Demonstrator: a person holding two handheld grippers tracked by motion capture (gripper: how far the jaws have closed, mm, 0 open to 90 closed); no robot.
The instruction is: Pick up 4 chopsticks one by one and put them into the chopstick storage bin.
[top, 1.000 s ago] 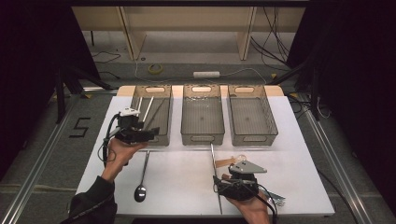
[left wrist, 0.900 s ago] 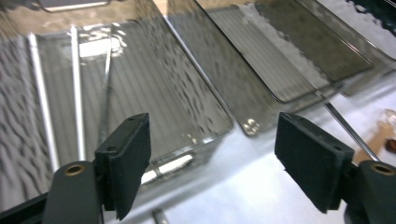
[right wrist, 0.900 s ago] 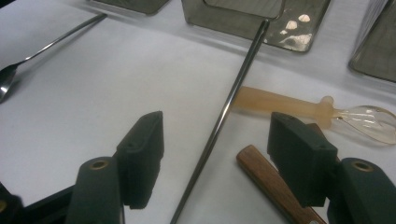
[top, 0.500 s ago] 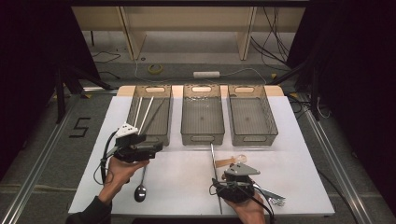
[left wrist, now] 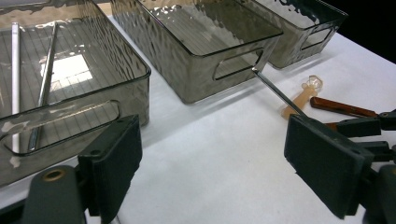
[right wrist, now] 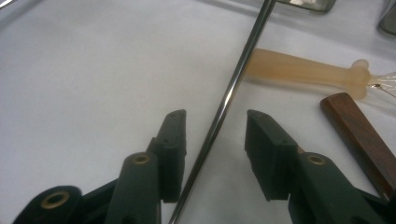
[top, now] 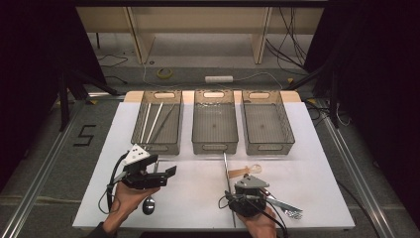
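White rectangular worktop [top: 198, 198] carries three smoky translucent plastic bins: left bin [top: 158, 121] holds thin rods, material hard to make out; middle bin [top: 214, 121], right bin [top: 267, 121].

Left hand-held gripper [top: 166, 174] hovers low over the worktop near the left bin's front, jaws spread wide with nothing between them, having just been opening. It covers most of a dark metal spoon [top: 149, 205], bowl visible.

Right hand-held gripper [right wrist: 215, 154] sits near the front edge, jaws just been closing around the long thin steel rod [right wrist: 233, 79], pads not yet touching. Rod lies flat, far end at the middle bin, near end hidden under the gripper. Fork-like utensil partly hidden, unclear.
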